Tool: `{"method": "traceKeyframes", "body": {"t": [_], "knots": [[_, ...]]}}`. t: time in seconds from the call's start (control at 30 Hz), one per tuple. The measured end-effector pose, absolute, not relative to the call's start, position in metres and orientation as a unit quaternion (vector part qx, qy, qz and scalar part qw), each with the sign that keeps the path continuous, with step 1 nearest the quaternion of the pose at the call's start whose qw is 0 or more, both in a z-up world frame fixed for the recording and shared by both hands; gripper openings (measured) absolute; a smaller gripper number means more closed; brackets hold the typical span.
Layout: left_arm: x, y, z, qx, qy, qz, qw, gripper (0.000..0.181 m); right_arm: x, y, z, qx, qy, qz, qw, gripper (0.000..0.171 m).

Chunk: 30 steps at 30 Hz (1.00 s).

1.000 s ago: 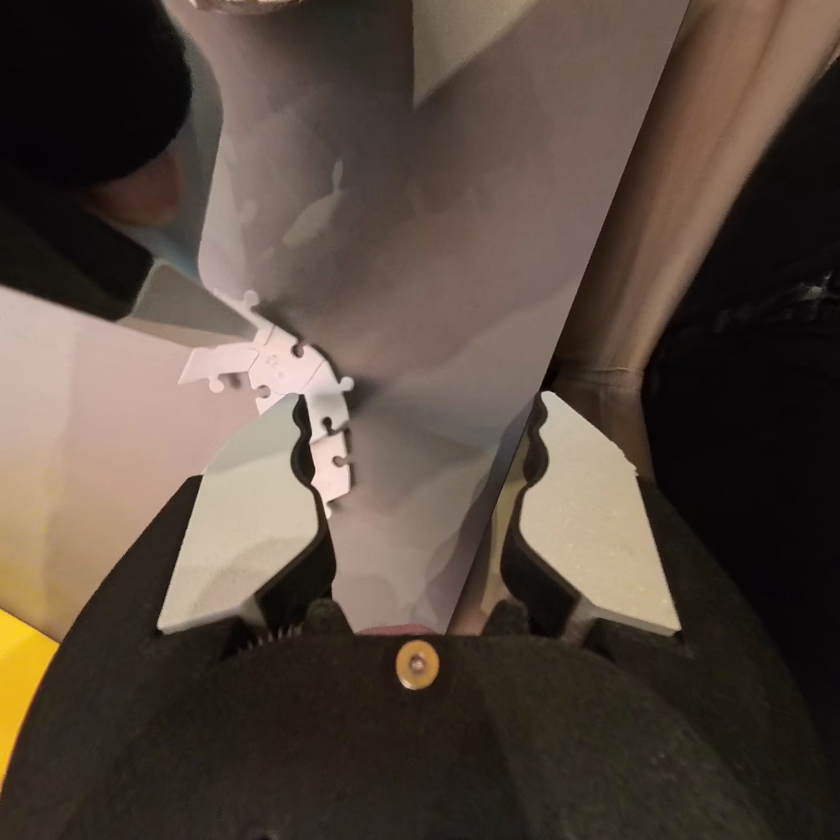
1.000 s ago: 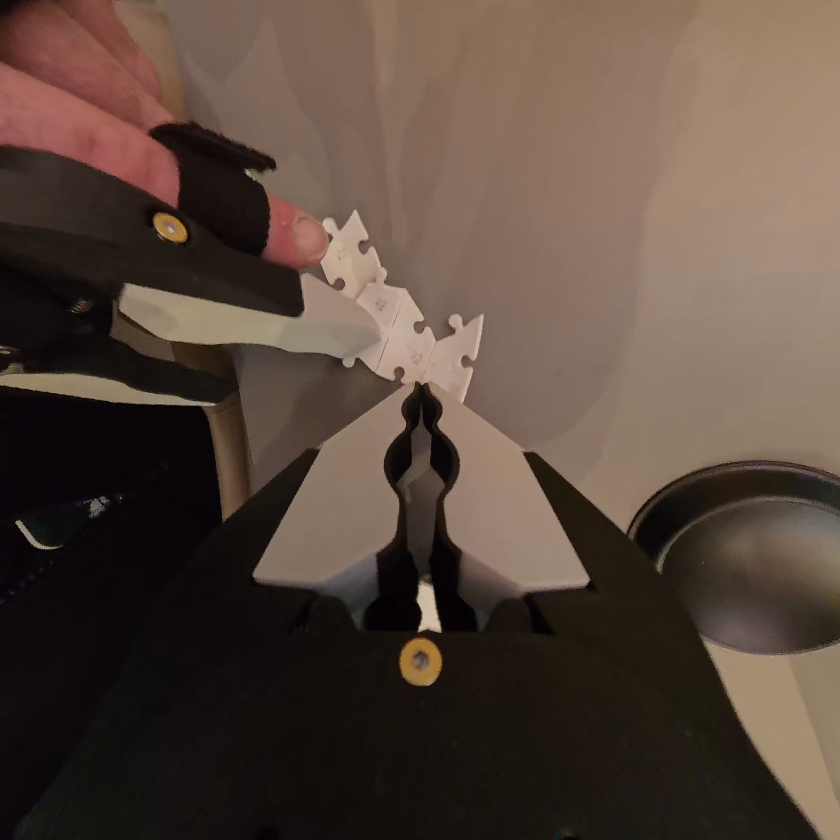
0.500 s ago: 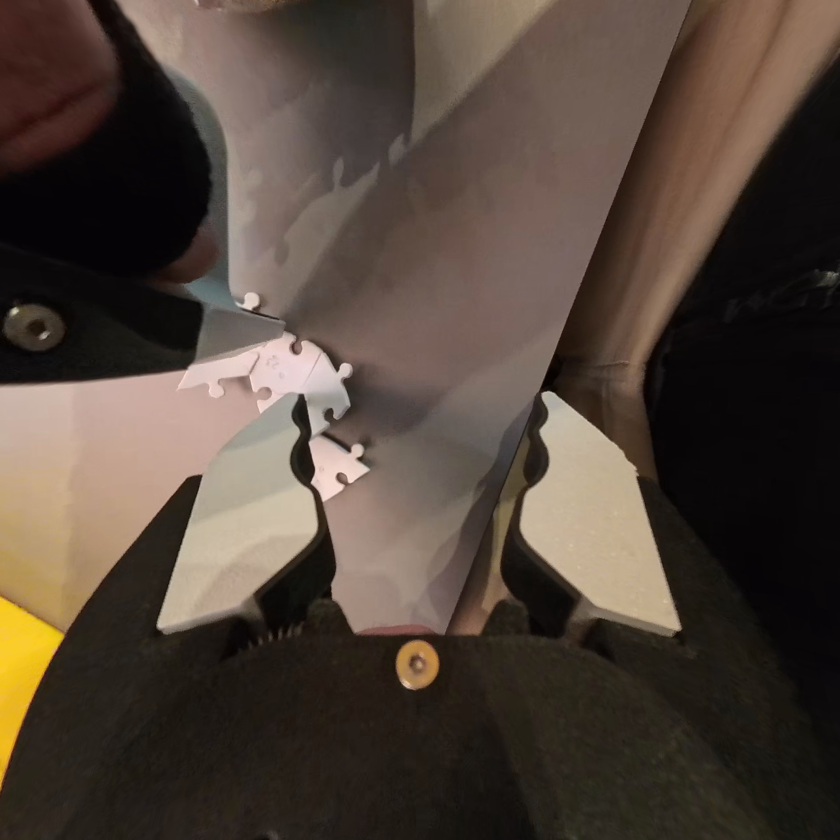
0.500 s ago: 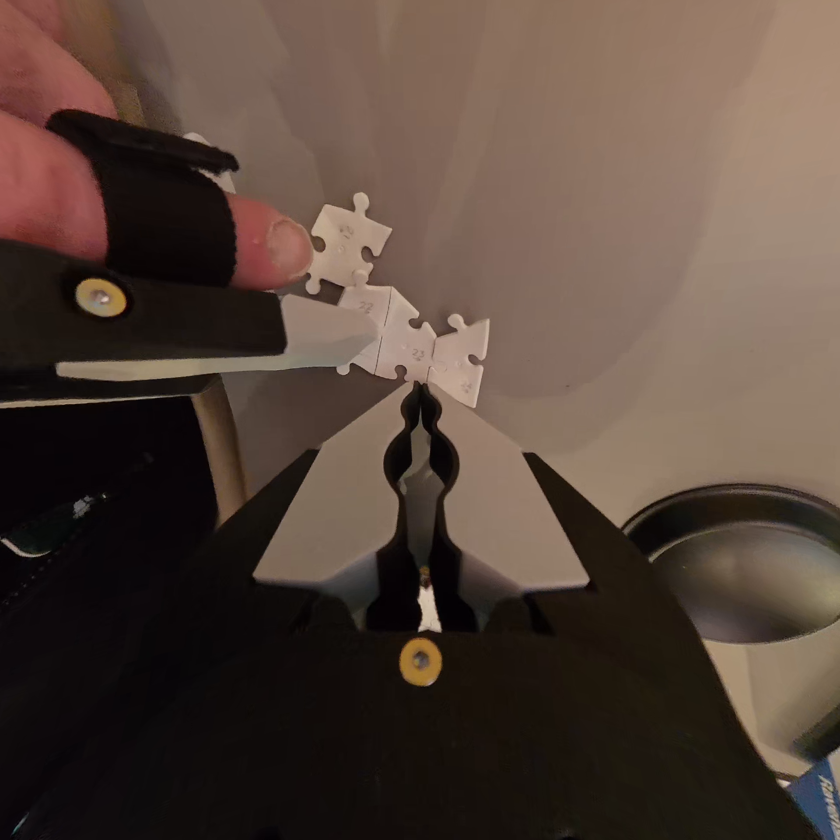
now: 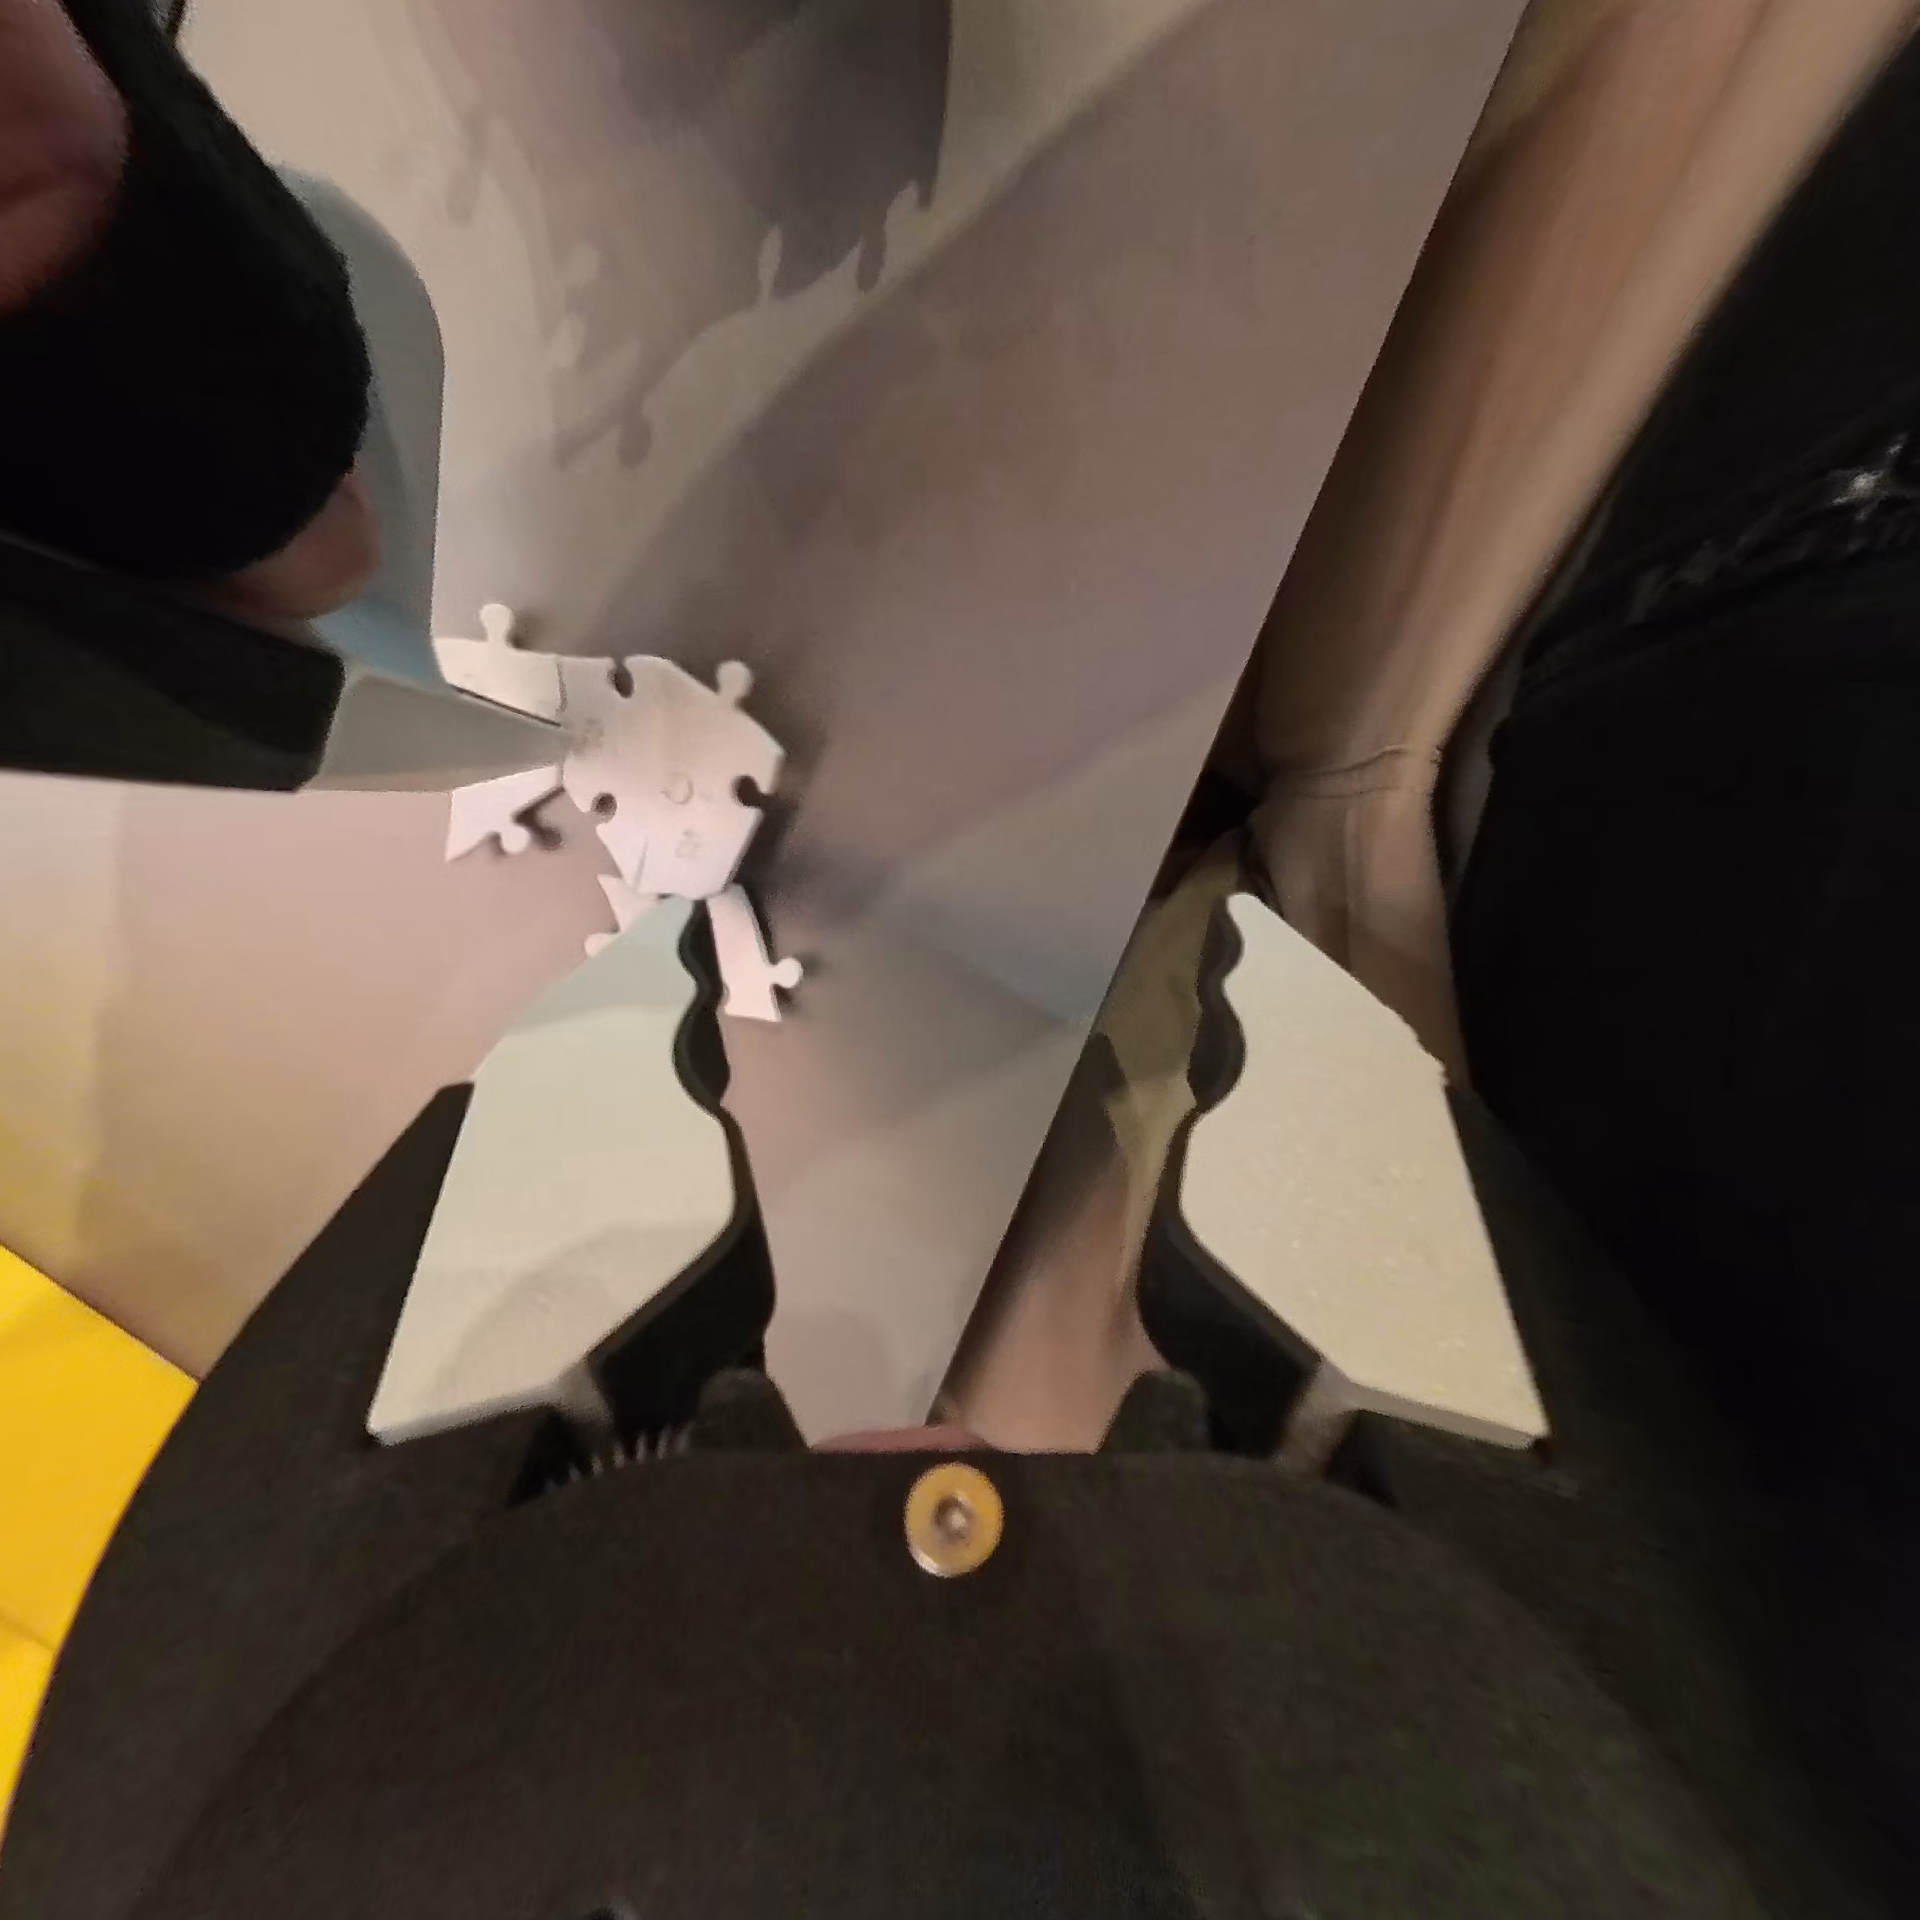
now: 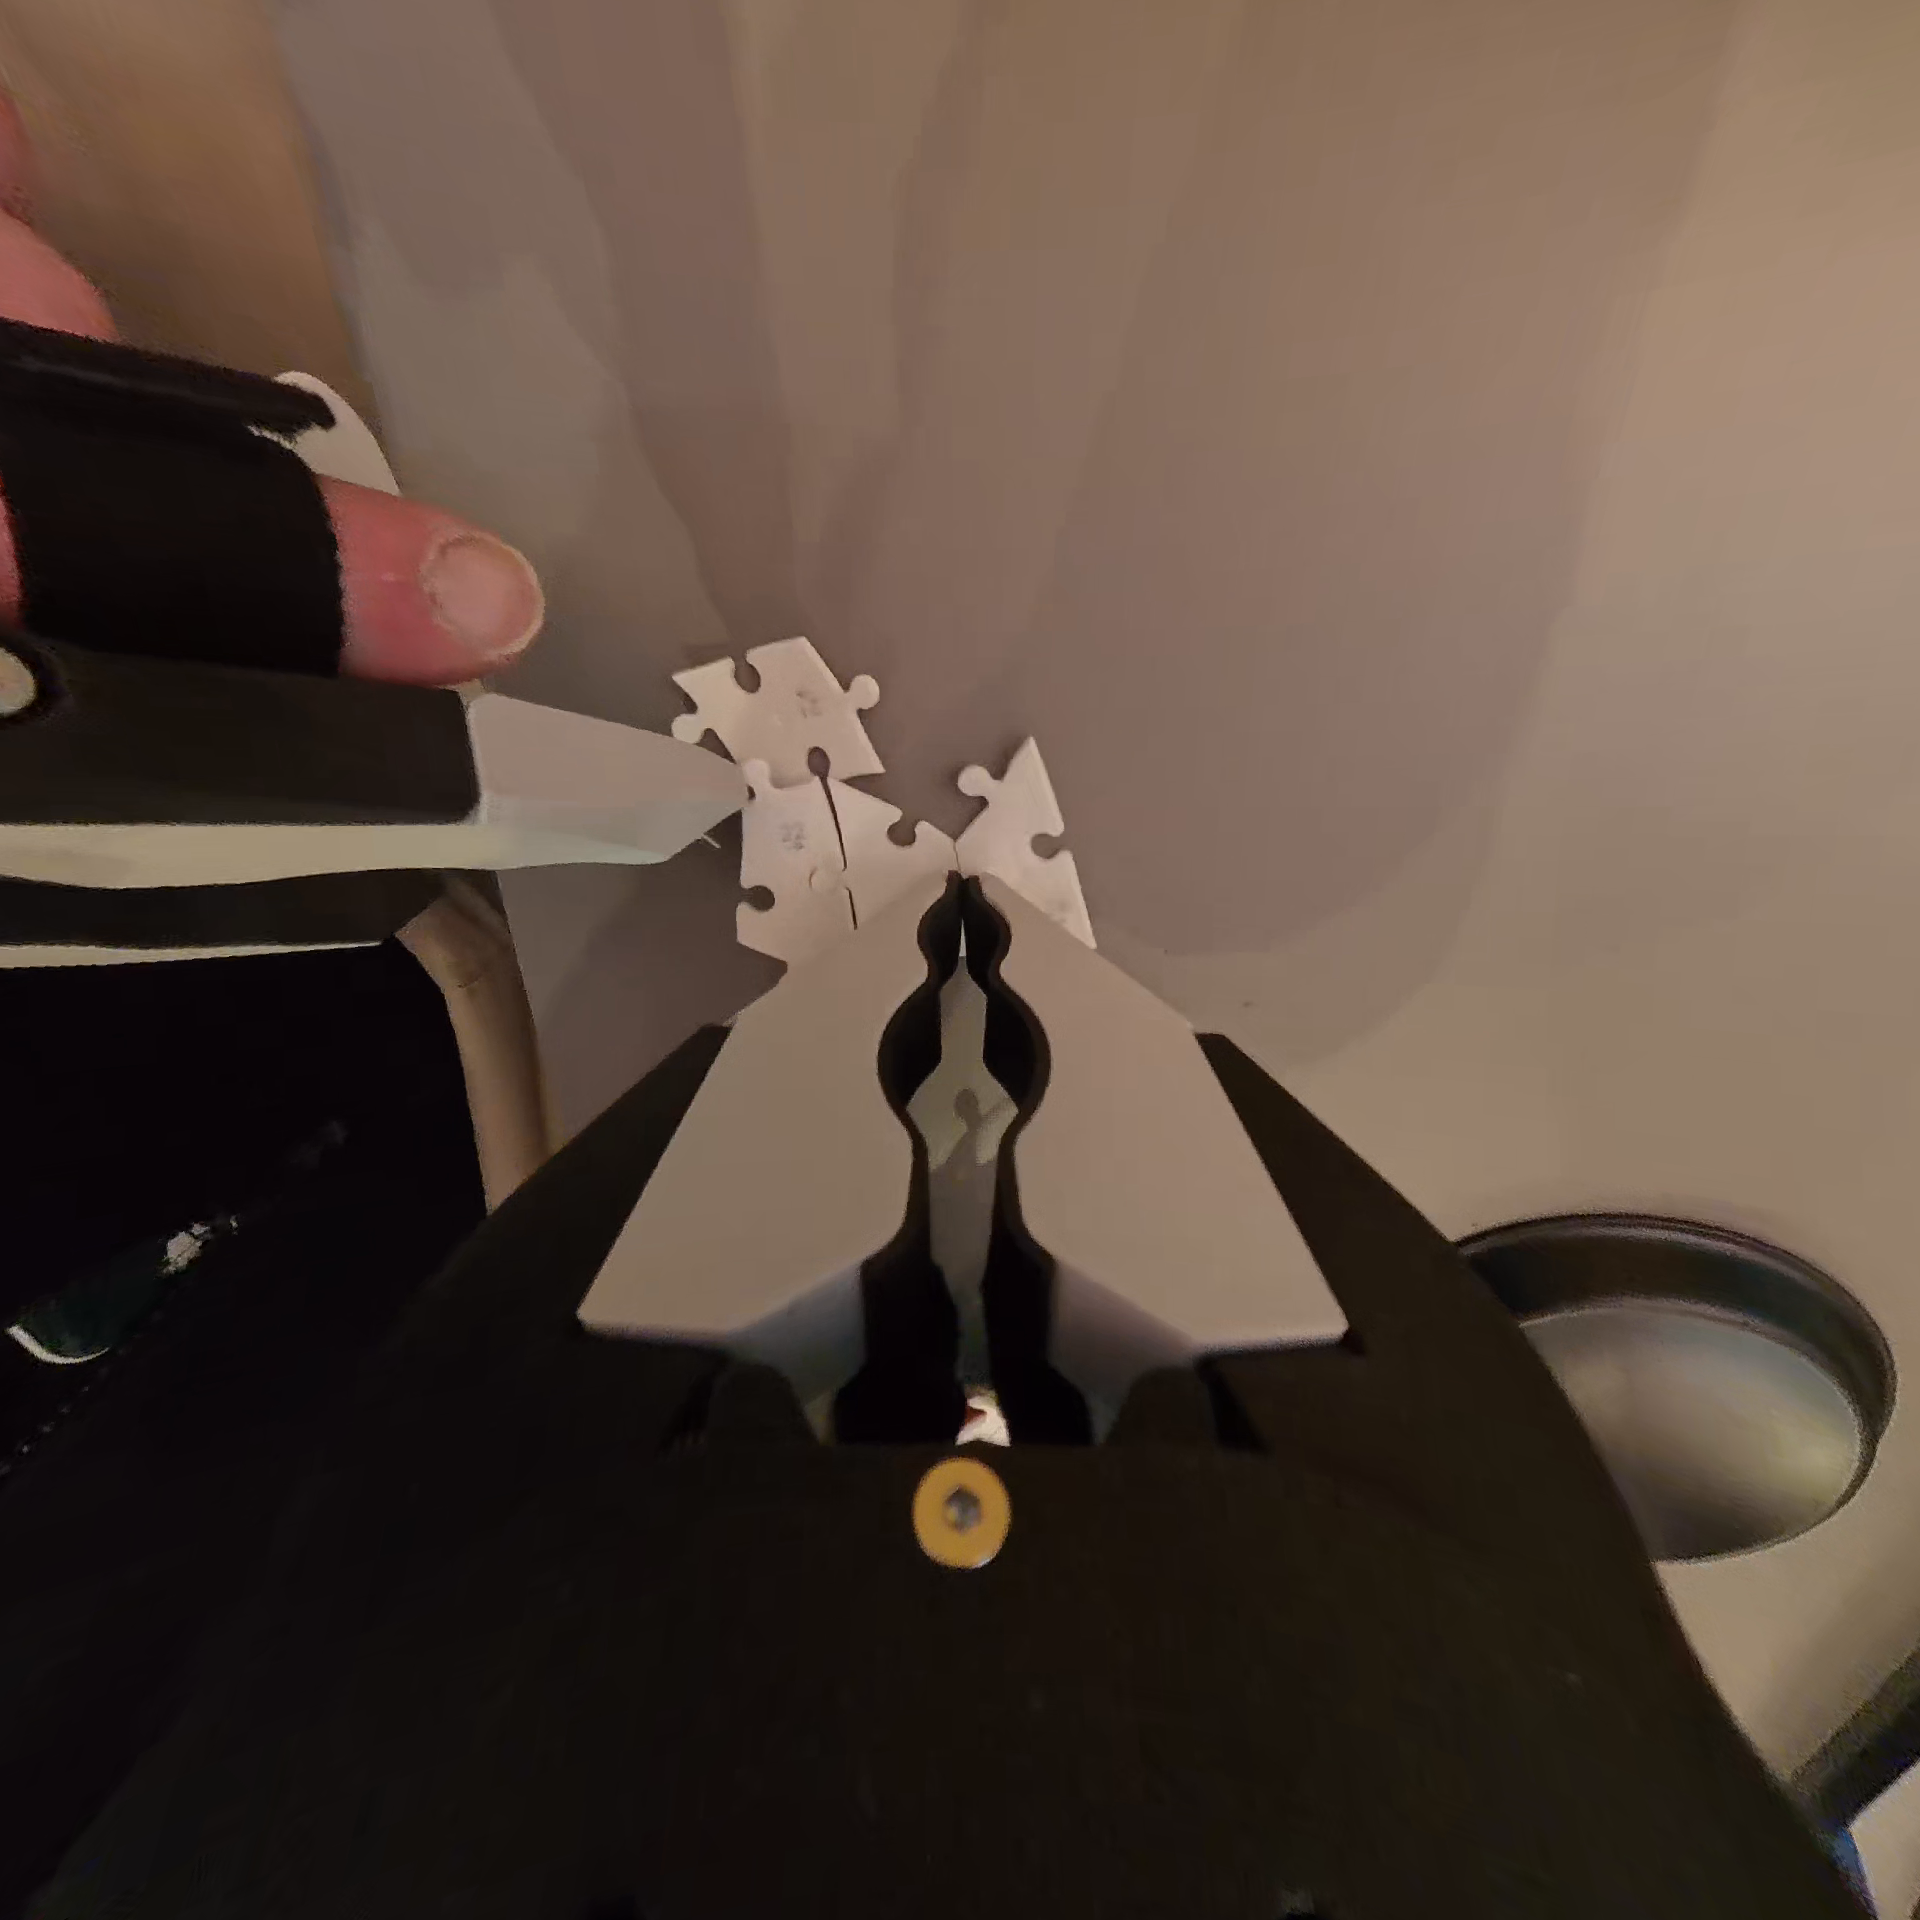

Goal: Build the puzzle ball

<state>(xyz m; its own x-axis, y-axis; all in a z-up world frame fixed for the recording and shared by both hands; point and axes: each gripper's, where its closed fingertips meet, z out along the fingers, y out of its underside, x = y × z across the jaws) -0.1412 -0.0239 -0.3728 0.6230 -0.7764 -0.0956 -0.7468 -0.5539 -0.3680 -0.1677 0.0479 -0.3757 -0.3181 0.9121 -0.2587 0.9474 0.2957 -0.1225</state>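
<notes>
My right gripper (image 6: 961, 883) is clamped tight on the puzzle strip (image 6: 831, 831), fingertips together. My left gripper (image 5: 951, 914) stands spread wide, one fingertip (image 6: 665, 795) touching that strip's left end.

Matt white puzzle pieces (image 6: 805, 842) look like thin smooth plastic. The tongs (image 6: 961, 883) have matt pale fingers on black bodies. The round dish (image 6: 1704, 1392) looks like dull metal.

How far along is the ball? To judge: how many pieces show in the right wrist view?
4: top piece, left piece and middle piece joined below it, right piece at the tips of the right gripper. Others may hide behind it.
</notes>
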Motion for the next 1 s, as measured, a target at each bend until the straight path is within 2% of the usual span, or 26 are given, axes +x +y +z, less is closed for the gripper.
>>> {"method": "traceKeyframes", "body": {"t": [0.3,0.53,0.67,0.77,1.0], "knots": [[-0.152,-0.031,-0.365,-0.888,0.41,-0.041,0.206,0.086,-0.167,0.05,-0.376,0.581,0.804,-0.111,0.065,0.0],[-0.152,-0.036,-0.37,-0.887,0.412,-0.04,0.204,0.086,-0.156,0.068,-0.375,0.616,0.783,-0.084,0.028,0.0],[-0.154,-0.034,-0.374,-0.888,0.411,-0.039,0.201,0.086,-0.157,0.067,-0.357,0.621,0.776,-0.111,0.002,0.0],[-0.158,-0.033,-0.376,-0.89,0.407,-0.036,0.201,0.086,-0.155,0.051,-0.349,0.597,0.79,-0.137,0.012,0.0],[-0.16,-0.035,-0.379,-0.892,0.408,-0.031,0.192,0.086,-0.15,0.043,-0.375,0.593,0.797,-0.112,0.036,0.0]]}}
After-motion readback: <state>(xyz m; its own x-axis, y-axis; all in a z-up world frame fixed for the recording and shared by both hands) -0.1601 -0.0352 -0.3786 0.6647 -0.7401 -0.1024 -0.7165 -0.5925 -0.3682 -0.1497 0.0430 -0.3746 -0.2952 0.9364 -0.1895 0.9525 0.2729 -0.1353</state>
